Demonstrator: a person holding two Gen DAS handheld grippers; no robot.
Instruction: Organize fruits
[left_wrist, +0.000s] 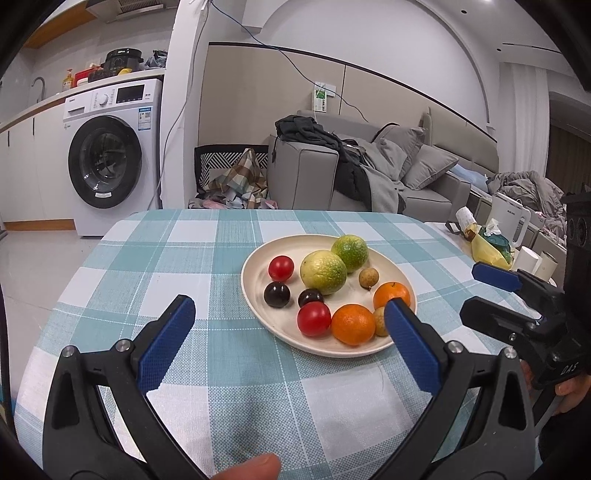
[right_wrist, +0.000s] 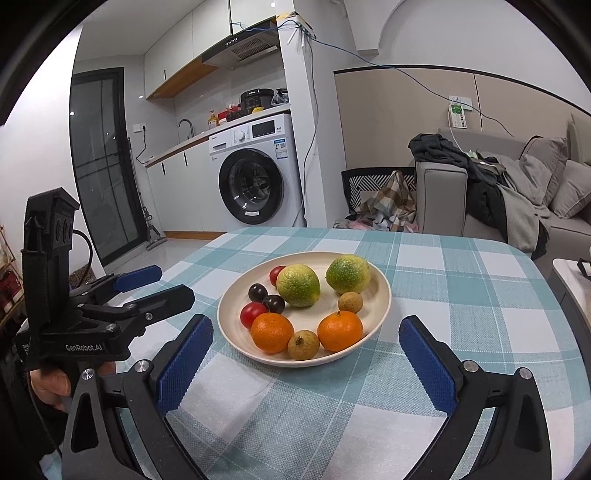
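Note:
A cream plate (left_wrist: 258, 258) (right_wrist: 380, 291) sits on the checked tablecloth and holds two green-yellow citrus fruits (left_wrist: 323, 272) (right_wrist: 298, 285), two oranges (left_wrist: 353, 324) (right_wrist: 272, 332), two red tomatoes (left_wrist: 314, 319) (right_wrist: 253, 314), two dark plums (left_wrist: 276, 294) (right_wrist: 258, 292) and two small brown longans (left_wrist: 369, 277) (right_wrist: 350, 301). My left gripper (left_wrist: 288, 325) is open and empty just in front of the plate's near left side; it also shows in the right wrist view (right_wrist: 162, 284). My right gripper (right_wrist: 306, 350) is open and empty in front of the plate; it also shows in the left wrist view (left_wrist: 480, 291).
The table (left_wrist: 229, 398) has a blue and white checked cloth. At its right edge are a yellow bag (left_wrist: 487, 247), white cups (left_wrist: 535, 262) and a white kettle (left_wrist: 509, 221). Behind are a washing machine (left_wrist: 107, 155) and a grey sofa (left_wrist: 369, 173).

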